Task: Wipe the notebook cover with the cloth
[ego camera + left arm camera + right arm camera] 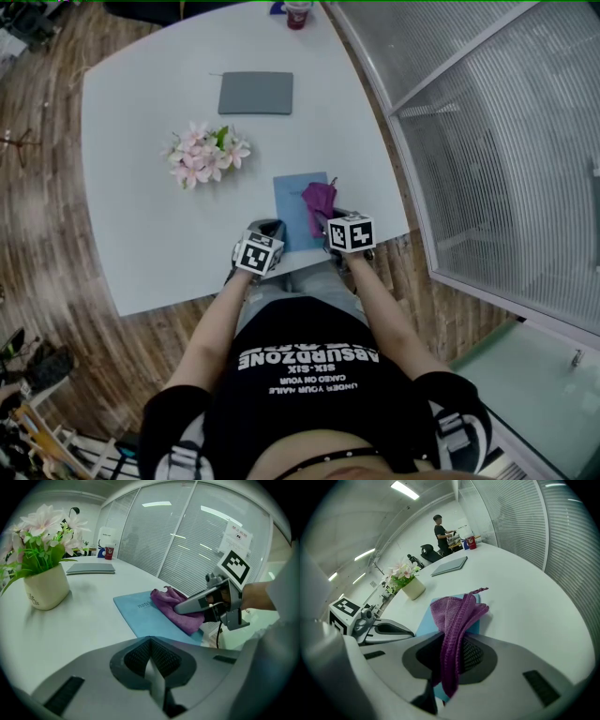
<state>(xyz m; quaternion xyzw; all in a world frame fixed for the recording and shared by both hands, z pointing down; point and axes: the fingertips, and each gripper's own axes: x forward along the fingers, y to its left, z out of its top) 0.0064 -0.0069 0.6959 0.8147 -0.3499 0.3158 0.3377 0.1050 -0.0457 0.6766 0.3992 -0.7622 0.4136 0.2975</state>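
A light blue notebook (295,208) lies flat near the table's front edge. A purple cloth (319,201) rests bunched on its right half. My right gripper (331,218) is shut on that cloth (456,620), whose folds hang out between the jaws over the notebook (424,622). My left gripper (268,230) hovers just left of the notebook's near corner. Its jaws are shut with nothing between them (151,662). In the left gripper view the right gripper (202,603) presses the cloth (174,605) down onto the blue cover (138,610).
A white pot of pink flowers (203,155) stands left of the notebook. A grey closed laptop (255,93) lies farther back, and a red cup (297,13) sits at the far edge. Glass walls with blinds (487,141) run along the right. A person (440,529) stands far behind the table.
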